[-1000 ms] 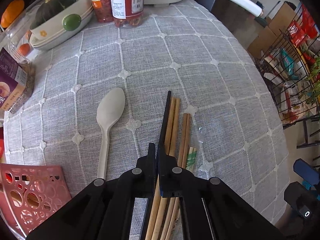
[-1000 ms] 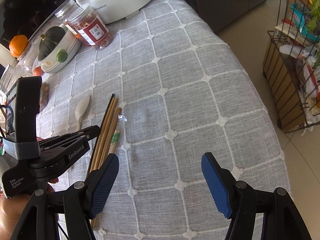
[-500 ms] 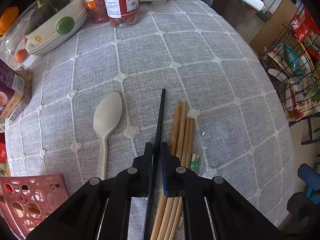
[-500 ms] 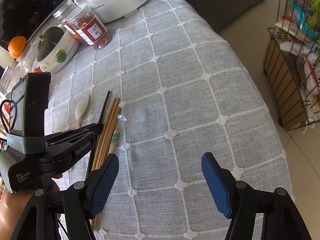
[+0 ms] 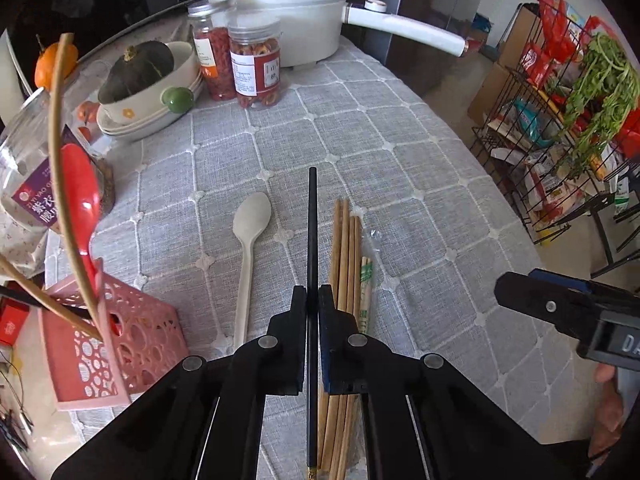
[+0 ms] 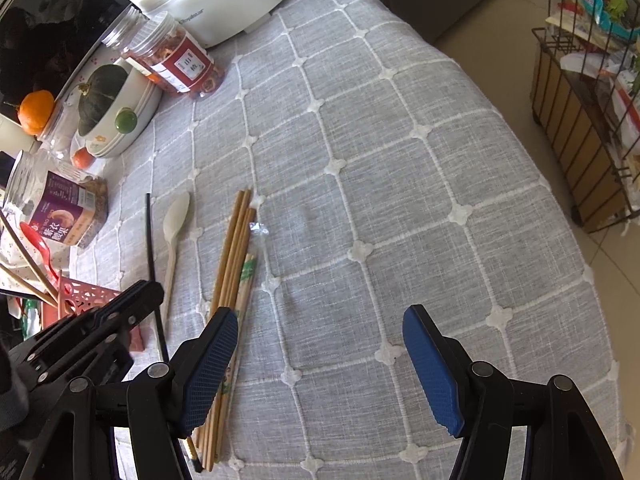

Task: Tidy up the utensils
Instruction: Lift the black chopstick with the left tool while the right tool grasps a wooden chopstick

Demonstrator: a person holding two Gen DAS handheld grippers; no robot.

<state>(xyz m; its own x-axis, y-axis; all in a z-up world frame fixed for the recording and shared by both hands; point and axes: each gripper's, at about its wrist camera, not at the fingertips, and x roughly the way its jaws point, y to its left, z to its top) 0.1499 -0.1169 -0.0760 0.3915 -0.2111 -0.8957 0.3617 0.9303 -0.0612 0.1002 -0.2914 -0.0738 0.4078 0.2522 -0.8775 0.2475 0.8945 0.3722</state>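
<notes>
A black chopstick (image 5: 312,232) is pinched between the pads of my left gripper (image 5: 313,294), whose jaws are closing on it. It is lifted off the cloth and points away from me; in the right wrist view the black chopstick (image 6: 150,240) hangs left of the pale spoon (image 6: 174,224). Several wooden chopsticks (image 5: 344,248) and a wrapped pair (image 5: 365,280) lie on the cloth just right of the left gripper. My right gripper (image 6: 320,348) stands open above bare cloth, with the wooden chopsticks (image 6: 234,248) by its left pad.
A pink perforated basket (image 5: 120,340) at the near left holds a red spoon (image 5: 80,188) and chopsticks. A bowl with a squash (image 5: 140,72), jars (image 5: 256,68) and a white pot (image 5: 288,8) stand at the back. A wire rack (image 5: 560,140) stands beyond the table's right edge.
My left gripper has risen and shifted left with the black chopstick, carrying it off the wooden bundle. The right gripper has stayed in place and open.
</notes>
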